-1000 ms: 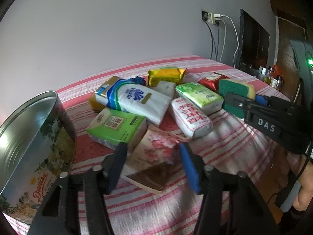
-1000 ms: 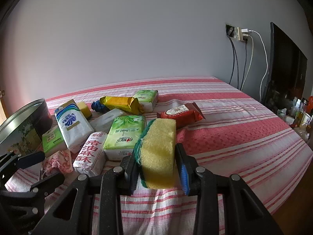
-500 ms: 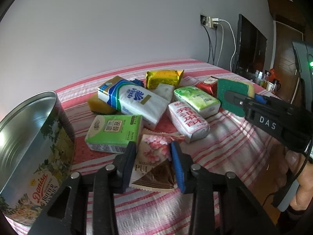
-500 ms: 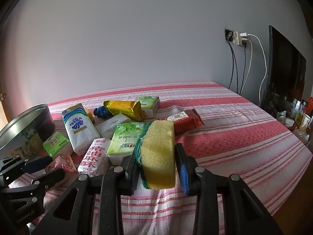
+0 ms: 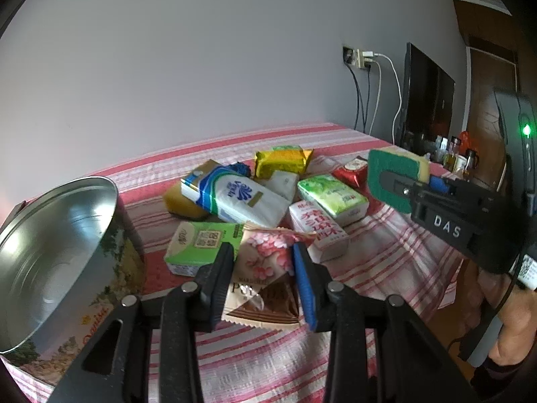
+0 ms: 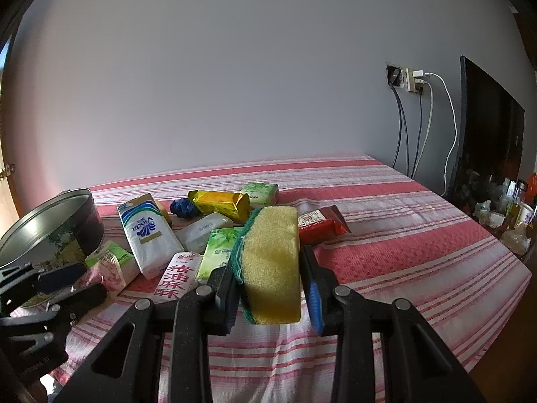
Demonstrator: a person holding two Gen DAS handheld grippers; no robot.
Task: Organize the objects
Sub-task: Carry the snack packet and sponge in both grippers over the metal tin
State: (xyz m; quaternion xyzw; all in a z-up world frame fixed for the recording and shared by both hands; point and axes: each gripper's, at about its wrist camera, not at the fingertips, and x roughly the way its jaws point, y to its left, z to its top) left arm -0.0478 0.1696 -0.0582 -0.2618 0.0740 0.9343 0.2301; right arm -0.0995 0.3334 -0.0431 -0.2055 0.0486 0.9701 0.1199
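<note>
Snack packet with pink blossoms (image 5: pixel 268 262) getting pinched by left gripper (image 5: pixel 263 285), clamped tight on both sides, sitting low over the striped red-and-white desk (image 5: pixel 386 258). Yellow-green sponge (image 6: pixel 272 268) being squeezed in right gripper (image 6: pixel 272 297), held up off the cloth, green scrub side facing left. Open cookie tin (image 5: pixel 57 258) standing just beside left gripper, nothing visible inside. Rest of the pile lying in the middle: Vinda tissue pack (image 5: pixel 235 198), green tissue pack (image 5: pixel 201 245), white pack with red characters (image 5: pixel 319 228), light green pack (image 5: pixel 332 198), gold foil packet (image 5: pixel 282 161), red packet (image 6: pixel 322 225), blue wad (image 6: pixel 183 208). Chargers and cables (image 6: pixel 419 124) hanging on the wall behind.
</note>
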